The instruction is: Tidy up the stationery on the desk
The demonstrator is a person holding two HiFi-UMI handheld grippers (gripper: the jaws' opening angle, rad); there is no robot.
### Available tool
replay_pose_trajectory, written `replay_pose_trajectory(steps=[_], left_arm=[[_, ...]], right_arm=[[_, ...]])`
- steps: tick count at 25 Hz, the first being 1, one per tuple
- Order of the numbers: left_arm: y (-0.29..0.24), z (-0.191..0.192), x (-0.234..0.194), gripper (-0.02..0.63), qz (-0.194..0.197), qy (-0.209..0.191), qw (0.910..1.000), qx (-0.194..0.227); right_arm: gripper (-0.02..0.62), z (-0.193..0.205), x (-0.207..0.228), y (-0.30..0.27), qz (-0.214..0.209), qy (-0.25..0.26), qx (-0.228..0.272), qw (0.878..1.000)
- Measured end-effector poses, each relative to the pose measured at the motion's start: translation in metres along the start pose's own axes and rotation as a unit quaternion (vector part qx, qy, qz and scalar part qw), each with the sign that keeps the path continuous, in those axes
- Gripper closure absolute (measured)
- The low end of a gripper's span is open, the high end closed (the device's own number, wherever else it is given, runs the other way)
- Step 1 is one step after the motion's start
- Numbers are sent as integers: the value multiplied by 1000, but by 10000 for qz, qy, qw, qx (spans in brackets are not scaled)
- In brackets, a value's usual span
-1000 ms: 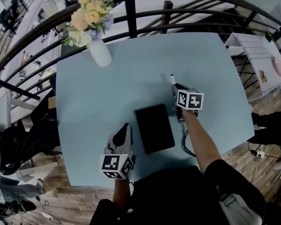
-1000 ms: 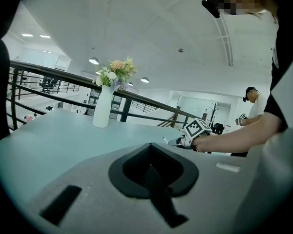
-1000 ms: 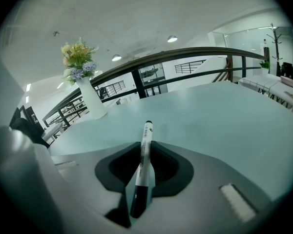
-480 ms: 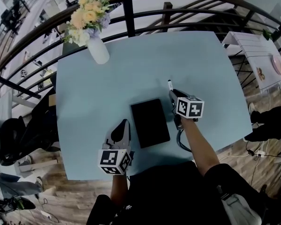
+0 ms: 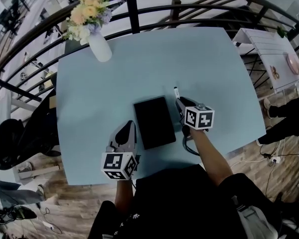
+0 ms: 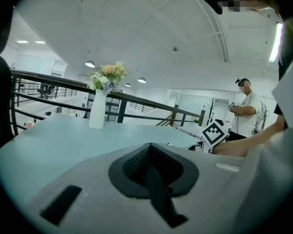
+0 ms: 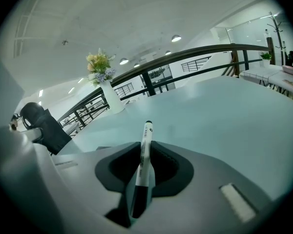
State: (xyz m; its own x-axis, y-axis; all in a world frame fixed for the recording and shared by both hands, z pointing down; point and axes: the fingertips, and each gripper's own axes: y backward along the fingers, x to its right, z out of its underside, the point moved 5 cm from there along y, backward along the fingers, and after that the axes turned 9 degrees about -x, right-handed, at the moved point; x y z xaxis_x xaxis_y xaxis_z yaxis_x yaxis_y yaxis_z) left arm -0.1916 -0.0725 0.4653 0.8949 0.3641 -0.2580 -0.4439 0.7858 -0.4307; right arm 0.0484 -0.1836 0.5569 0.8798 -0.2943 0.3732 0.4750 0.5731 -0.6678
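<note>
Marker (image 7: 145, 147) in right gripper (image 5: 181, 104) | black notebook (image 5: 154, 122) just beside | vase (image 5: 99, 48) well apart

bright, even ceiling lighting, soft shadows, strong fisheye bending at edges — dark vignetted corners, slight haze

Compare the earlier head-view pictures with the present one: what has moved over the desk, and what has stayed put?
The right gripper, shut on the marker, has drawn back toward the person beside the black notebook, along its right edge. Nothing was grasped or released. The left gripper stays shut and empty left of the notebook; notebook and flower vase have not moved.
</note>
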Motion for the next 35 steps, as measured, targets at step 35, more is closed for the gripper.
replay_pose_trajectory(steps=[35], left_arm=[[-8, 4, 25, 614, -75, -58, 10000, -26]], right_arm=[[515, 61, -22, -6, -554, 73, -996, 9935]])
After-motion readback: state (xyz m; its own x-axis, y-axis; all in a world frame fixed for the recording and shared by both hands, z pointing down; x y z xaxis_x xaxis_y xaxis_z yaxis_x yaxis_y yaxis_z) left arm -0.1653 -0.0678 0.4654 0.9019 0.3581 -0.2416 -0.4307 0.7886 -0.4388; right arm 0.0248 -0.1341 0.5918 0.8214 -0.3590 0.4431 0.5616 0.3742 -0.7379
